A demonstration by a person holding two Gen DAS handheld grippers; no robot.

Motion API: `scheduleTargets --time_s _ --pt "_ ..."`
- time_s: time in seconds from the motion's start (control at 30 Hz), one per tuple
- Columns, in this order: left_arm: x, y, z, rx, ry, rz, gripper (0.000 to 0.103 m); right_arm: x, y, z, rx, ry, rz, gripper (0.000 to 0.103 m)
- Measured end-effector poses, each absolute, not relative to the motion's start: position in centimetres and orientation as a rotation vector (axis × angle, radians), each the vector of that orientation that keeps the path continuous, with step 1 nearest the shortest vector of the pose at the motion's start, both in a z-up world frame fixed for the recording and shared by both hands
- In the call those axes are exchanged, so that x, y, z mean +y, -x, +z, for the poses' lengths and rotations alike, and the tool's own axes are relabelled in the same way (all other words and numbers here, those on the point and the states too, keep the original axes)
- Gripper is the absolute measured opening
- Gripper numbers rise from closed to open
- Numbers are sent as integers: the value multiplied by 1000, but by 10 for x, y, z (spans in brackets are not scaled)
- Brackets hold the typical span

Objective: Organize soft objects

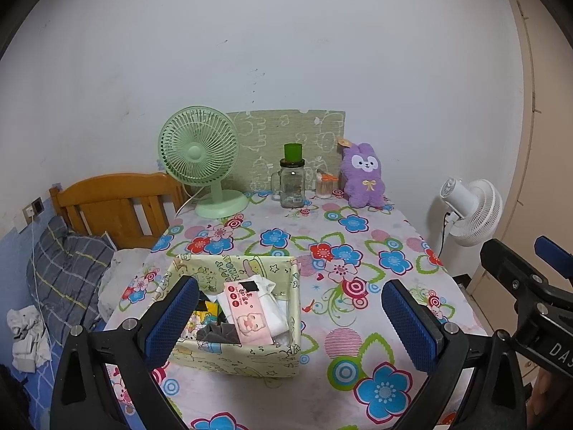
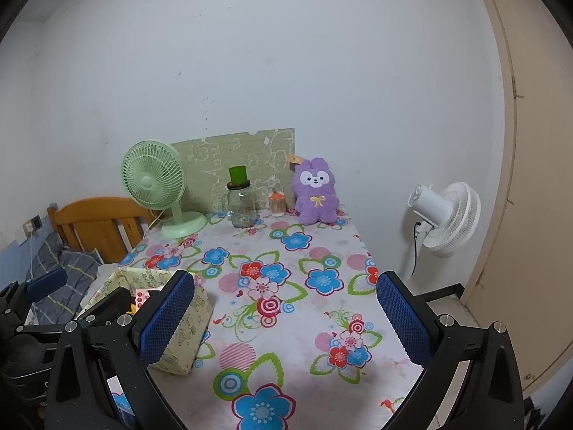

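Note:
A pale green cartoon-print fabric box [image 1: 229,356] sits on the floral tablecloth near the front left; it holds a pink tissue pack [image 1: 249,317], white cloth and other small soft items. The box [image 2: 189,326] shows at the left of the right wrist view. A purple plush bunny [image 1: 363,175] [image 2: 317,191] stands upright at the table's far edge by the wall. My left gripper [image 1: 292,322] is open above the box's right side, holding nothing. My right gripper [image 2: 286,317] is open over the bare tablecloth, to the right of the box.
At the back stand a green desk fan [image 1: 200,159], a glass mug jar with a green cup on top [image 1: 292,179] and a small jar of cotton swabs [image 1: 324,186]. A white floor fan [image 1: 471,211] is off the right edge. A bed with wooden headboard [image 1: 118,208] lies left.

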State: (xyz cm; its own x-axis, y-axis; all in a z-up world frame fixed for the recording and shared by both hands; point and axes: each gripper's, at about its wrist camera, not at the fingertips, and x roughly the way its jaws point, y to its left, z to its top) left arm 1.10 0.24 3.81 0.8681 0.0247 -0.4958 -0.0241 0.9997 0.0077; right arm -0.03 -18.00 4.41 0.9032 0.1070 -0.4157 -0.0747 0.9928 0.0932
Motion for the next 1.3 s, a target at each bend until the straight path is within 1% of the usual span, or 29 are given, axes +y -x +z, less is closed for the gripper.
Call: scheduleTargets --time_s 1.3 --pt "12 -12 35 518 27 58 103 -171 -4 41 452 -46 108 103"
